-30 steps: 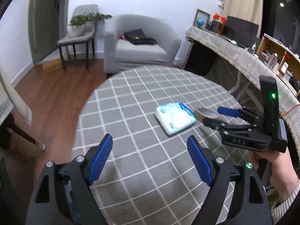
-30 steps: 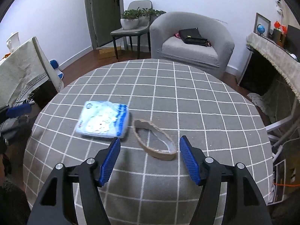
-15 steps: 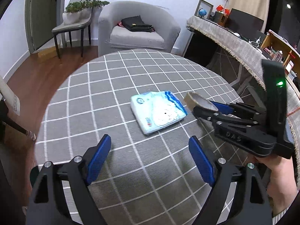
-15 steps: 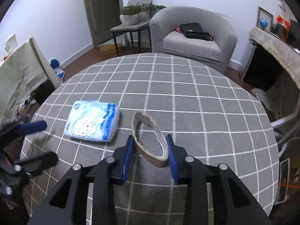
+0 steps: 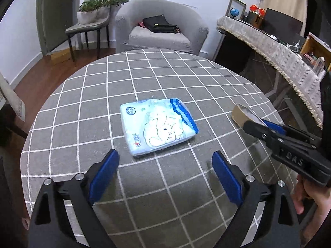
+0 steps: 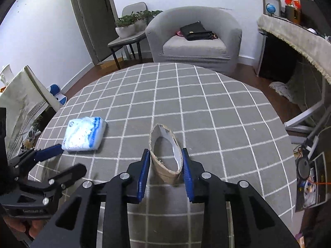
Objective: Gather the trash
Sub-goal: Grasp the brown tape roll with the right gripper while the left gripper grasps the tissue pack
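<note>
The squashed cardboard ring [image 6: 165, 155], just right of the blue-white tissue pack [image 6: 84, 134] on the checked table [image 6: 217, 113], sits pinched in the right gripper [image 6: 164, 161], apparently the pickup step, while the left gripper [image 5: 165, 161], jaws just widening and empty, hangs just short of the pack and next needs lowering around it.

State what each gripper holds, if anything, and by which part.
The right gripper squeezes the flattened cardboard ring across its near end. The left gripper holds nothing; the tissue pack lies ahead, untouched.

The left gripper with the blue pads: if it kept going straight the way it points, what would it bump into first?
Probably the blue and white plastic tissue pack lying on the grey checked tablecloth. The open left gripper points down towards it, though depth is hard to judge.
</note>
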